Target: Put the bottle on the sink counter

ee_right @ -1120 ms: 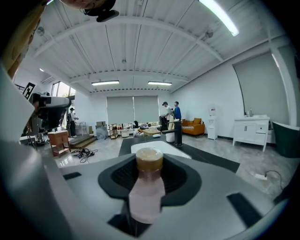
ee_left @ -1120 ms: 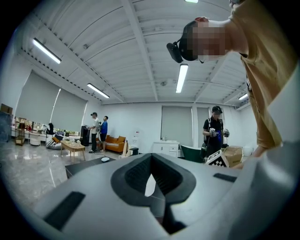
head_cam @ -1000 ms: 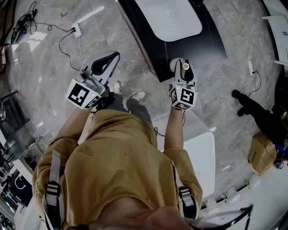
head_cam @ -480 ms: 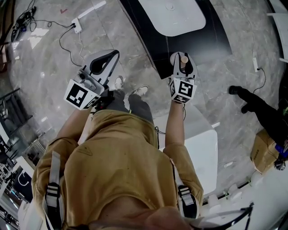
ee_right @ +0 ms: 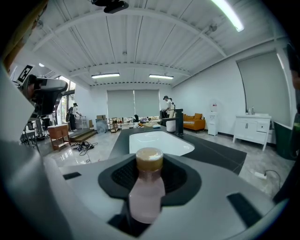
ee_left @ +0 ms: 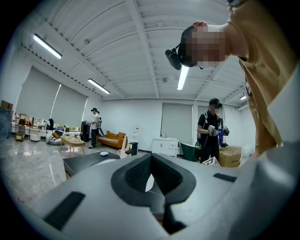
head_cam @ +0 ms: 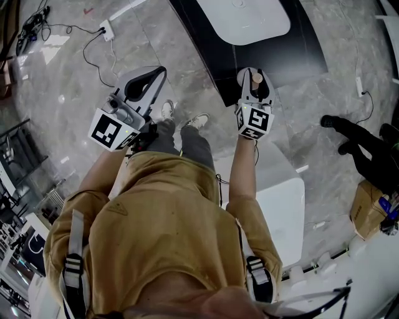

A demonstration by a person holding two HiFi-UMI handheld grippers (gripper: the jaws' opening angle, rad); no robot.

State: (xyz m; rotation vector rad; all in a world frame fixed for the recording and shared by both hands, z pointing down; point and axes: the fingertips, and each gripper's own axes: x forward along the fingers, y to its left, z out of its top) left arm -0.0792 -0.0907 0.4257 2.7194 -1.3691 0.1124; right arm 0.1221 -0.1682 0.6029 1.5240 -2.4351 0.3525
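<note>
**Bottle carried up to the sink worktop, not yet set down**

Over the last second the right tongs [head_cam: 254, 83] have moved toward the top of the head view. They now show against the near corner of the dark worktop [head_cam: 299, 50], just below the white basin [head_cam: 249, 19]. Their jaws stand wide, clamped on the body of the pale pink, brown-capped bottle [ee_right: 146, 187]. The left tongs [head_cam: 144, 81] have hardly shifted at centre left, and they are closed on themselves with nothing between them. In the right gripper view the basin and worktop lie straight ahead, beyond the cap. By my reading the approach is nearly over. What remains is lowering the bottle onto a bare patch of worktop and letting go.
</note>
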